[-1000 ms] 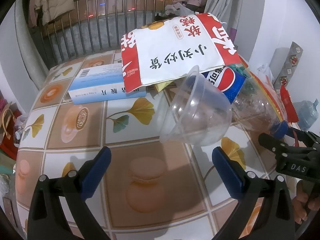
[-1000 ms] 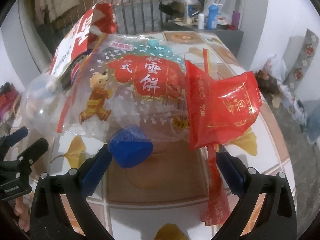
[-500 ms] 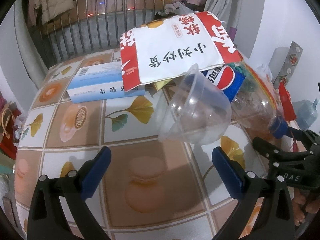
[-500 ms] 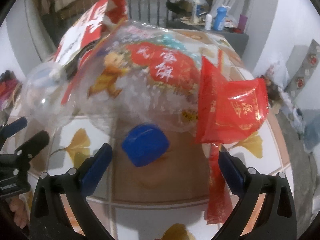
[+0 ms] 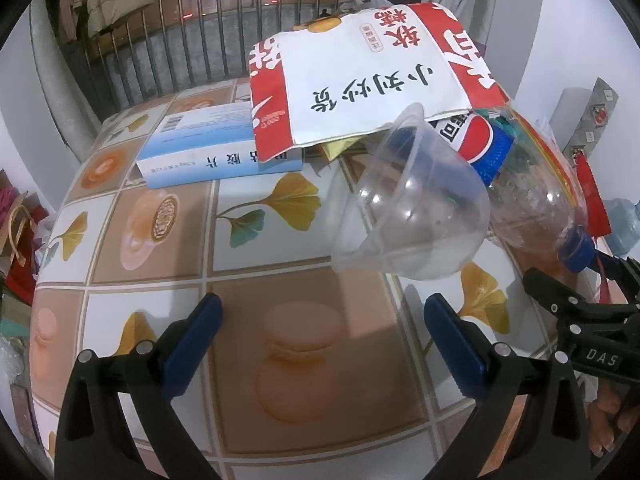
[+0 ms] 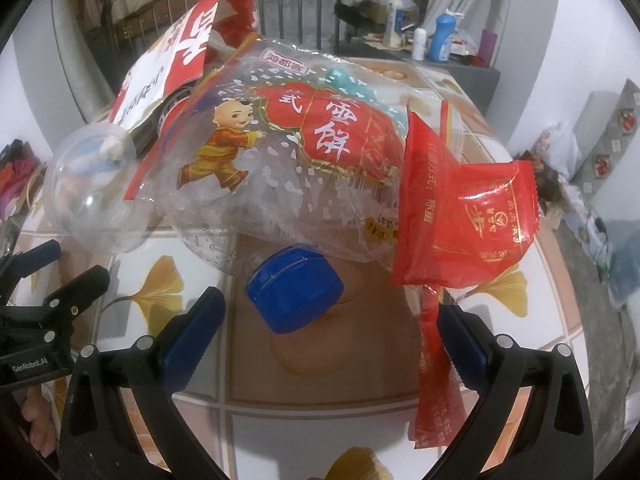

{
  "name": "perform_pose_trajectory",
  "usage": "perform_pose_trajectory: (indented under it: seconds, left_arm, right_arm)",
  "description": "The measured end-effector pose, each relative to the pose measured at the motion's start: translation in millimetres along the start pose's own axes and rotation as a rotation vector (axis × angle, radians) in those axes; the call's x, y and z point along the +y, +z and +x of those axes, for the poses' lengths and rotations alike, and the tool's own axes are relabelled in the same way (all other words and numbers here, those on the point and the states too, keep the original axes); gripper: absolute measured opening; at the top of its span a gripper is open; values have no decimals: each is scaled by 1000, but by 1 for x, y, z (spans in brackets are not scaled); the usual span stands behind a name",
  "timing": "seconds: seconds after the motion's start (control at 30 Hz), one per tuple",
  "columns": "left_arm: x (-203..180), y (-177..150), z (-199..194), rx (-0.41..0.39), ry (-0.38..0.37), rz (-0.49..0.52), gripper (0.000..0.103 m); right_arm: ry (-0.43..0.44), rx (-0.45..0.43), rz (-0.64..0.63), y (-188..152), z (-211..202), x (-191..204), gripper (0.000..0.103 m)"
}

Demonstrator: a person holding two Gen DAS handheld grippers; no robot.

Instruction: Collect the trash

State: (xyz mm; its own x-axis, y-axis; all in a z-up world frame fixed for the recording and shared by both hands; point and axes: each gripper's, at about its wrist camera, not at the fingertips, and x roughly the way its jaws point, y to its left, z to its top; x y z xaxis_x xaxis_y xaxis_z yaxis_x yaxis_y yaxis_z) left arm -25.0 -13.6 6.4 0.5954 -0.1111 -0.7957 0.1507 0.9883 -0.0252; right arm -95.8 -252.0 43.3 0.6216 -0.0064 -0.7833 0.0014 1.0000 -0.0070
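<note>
Left tool (image 5: 322,344) spread wide, empty, low over the tiled tabletop (image 5: 160,264). Right tool (image 6: 328,336) also spread, gripping nothing; blue bottle cap (image 6: 295,294) sits between its pads, touching unclear. Trash heap at 12–1 o'clock from left tool: clear cup (image 5: 412,216) tipped on its side, Pepsi bottle (image 5: 520,184), red-white paper bag (image 5: 360,76) on top. Red wrapper (image 6: 464,216) at 1 o'clock from right tool.
</note>
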Motion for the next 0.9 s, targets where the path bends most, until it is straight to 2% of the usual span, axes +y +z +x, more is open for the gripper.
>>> perform_pose_trajectory:
  seconds: [0.13, 0.53, 0.6, 0.7, 0.9]
  left_arm:
    - [-7, -3, 0, 12, 24, 35, 99]
    - [-12, -6, -4, 5, 2, 52, 99]
    - [-18, -7, -9, -18, 4, 71, 99]
    - [-27, -8, -21, -77, -2, 99, 99]
    - [-42, 0, -32, -169, -114, 111, 99]
  right_arm:
    - [-1, 2, 0, -1, 0, -1, 96]
    - [2, 0, 3, -1, -2, -1, 96]
    - [16, -7, 13, -2, -4, -4, 96]
    - [97, -39, 62, -2, -9, -17, 96]
    - [118, -85, 109, -1, -14, -29, 96]
